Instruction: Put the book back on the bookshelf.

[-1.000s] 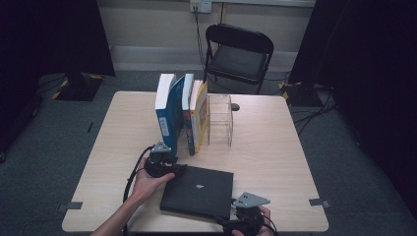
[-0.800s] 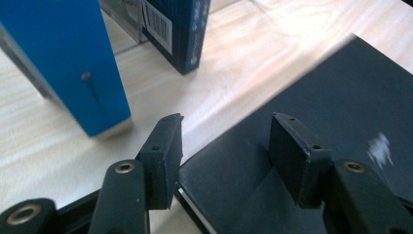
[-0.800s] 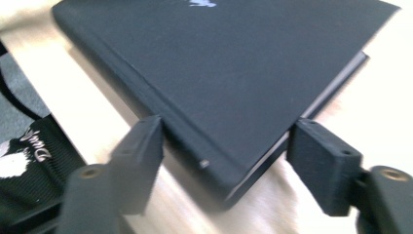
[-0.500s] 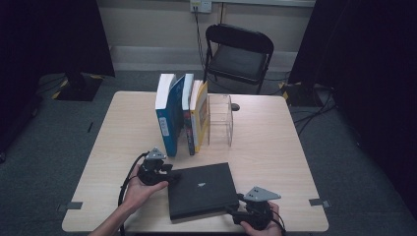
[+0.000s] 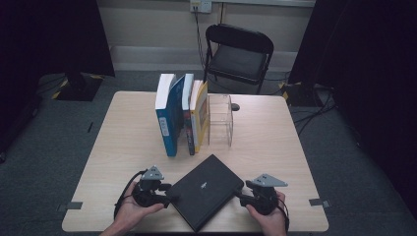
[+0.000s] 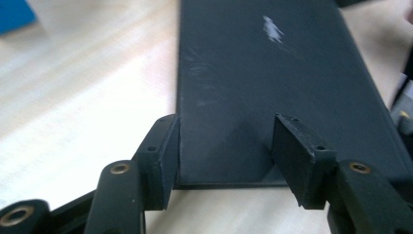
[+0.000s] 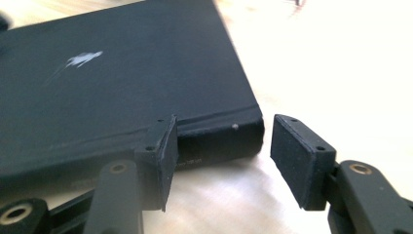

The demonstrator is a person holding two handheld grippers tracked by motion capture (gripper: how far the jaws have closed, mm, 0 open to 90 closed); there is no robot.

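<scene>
On a pale wooden table, two half-open grippers, left and right, bracketed a black book's corners to turn it; the right gripper's jaws had just been narrowing, gripping nothing.

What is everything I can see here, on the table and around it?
black book: one, black with a small pale mark on its cover, lying flat and askew at the near edge of the table, between the two grippers
standing books: three, blue, dark and yellow, upright side by side mid-table
clear holder: one, see-through, right beside the yellow book
table: one, light wood
folding chair: one, black, behind the table
wall socket: one, white, with a cable hanging down
left gripper: one, black, jaws part open at the book's left corner
right gripper: one, black, jaws just closing around the book's right corner, not yet pressing
hands: two, each holding a gripper
</scene>
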